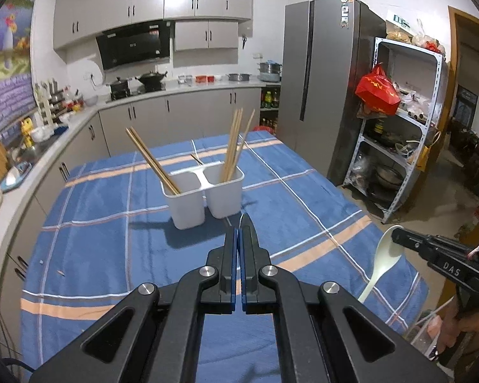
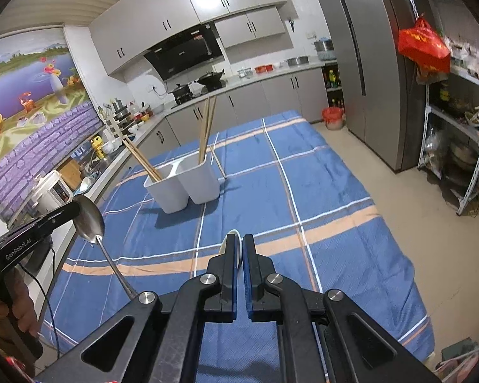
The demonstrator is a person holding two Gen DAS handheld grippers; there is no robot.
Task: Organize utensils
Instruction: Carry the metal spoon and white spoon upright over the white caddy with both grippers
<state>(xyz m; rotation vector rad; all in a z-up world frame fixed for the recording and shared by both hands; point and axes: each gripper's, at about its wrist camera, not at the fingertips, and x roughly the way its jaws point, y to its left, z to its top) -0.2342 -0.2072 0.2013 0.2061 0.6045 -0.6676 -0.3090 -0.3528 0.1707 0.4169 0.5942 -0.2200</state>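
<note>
A white two-compartment holder (image 1: 191, 204) (image 2: 175, 194) stands mid-table. Brown chopsticks (image 1: 153, 159) lean in its left cup and pale wooden chopsticks (image 1: 236, 143) stand in its right cup. One chopstick (image 2: 218, 162) lies on the cloth behind the holder. My left gripper (image 1: 239, 223) (image 2: 76, 207) is shut on the bowl of a metal spoon (image 2: 91, 220), whose handle hangs down toward the near side. My right gripper (image 2: 239, 237) (image 1: 396, 234) is shut on the bowl of a white spoon (image 1: 383, 261) (image 2: 231, 245), its handle pointing down. Both grippers hover above the near half of the table, short of the holder.
The table wears a blue plaid cloth (image 1: 111, 255). A kitchen counter (image 1: 48, 146) with a rice cooker (image 2: 52, 191) runs along the left, a grey fridge (image 1: 319, 79) and a cluttered metal shelf (image 1: 408, 127) stand on the right. A person's hand (image 1: 447, 328) grips the right tool.
</note>
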